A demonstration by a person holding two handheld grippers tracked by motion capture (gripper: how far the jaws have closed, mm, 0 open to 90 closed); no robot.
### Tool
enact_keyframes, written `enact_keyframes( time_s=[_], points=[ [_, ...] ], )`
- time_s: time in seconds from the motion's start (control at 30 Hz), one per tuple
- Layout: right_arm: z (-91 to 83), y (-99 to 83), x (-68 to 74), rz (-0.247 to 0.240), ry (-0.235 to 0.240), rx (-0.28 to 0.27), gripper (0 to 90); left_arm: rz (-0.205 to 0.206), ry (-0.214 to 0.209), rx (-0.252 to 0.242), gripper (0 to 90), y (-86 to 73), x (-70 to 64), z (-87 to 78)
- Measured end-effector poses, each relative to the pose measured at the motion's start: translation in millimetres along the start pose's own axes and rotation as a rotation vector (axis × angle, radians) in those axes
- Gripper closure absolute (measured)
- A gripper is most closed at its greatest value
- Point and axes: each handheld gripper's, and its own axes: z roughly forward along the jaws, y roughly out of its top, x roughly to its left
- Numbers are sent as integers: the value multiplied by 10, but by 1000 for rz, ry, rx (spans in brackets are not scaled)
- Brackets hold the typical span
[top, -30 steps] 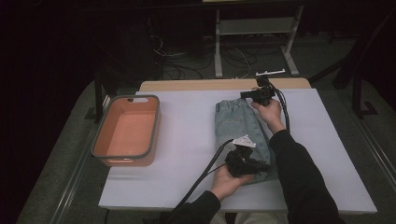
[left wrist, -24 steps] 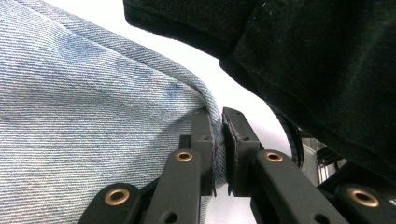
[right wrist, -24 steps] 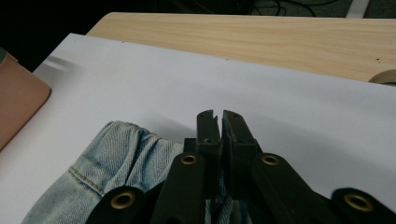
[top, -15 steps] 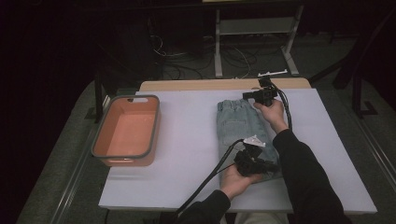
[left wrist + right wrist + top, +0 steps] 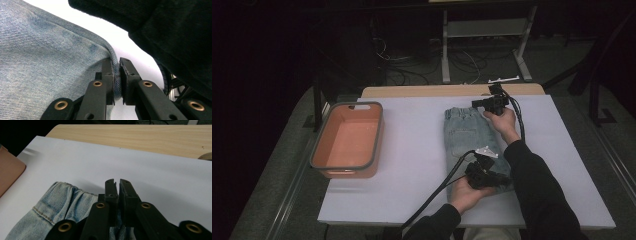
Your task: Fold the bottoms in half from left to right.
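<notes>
Both my grippers pinch the folded light-blue denim jeans (image 5: 472,137).

The jeans lie mid-table on white sheet (image 5: 412,165); left gripper (image 5: 116,75) clamps the 6 o'clock edge, right gripper (image 5: 116,191) the 12 o'clock corner.

Folded jeans (image 5: 472,137) lie on the sheet (image 5: 412,155) between the two claws: right gripper (image 5: 477,103) at their far edge, left gripper (image 5: 502,178) at their near right corner. Tray (image 5: 346,141) sits well to the left of both claws, at the sheet's left edge. Wooden tabletop (image 5: 140,135) runs beyond the right gripper
</notes>
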Motion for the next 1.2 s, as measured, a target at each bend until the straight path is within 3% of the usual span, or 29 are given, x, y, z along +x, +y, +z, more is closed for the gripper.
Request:
enact_keyframes(
  time_s=[0.17, 0.27, 0.37, 0.5, 0.83, 1.2],
  points=[
    [-47, -5, 21, 31, -44, 3, 755, -32, -35, 2, 644, -1, 16, 47],
    [-112, -28, 67, 0, -89, -13, 623, -33, -36, -5, 588, 1, 21, 67],
    [-167, -40, 74, -8, -78, -3, 551, -37, -46, -15, 530, -2, 16, 78],
    [-248, -69, 67, -2, -53, -30, 482, -17, -52, -8, 479, -1, -5, 67],
    [-389, -138, 78, 1, 15, -43, 354, 22, -32, -22, 398, 54, -11, -68],
    [-529, -123, 229, -21, 33, -45, 246, 41, -19, -19, 315, 128, 36, -283]
  ],
)
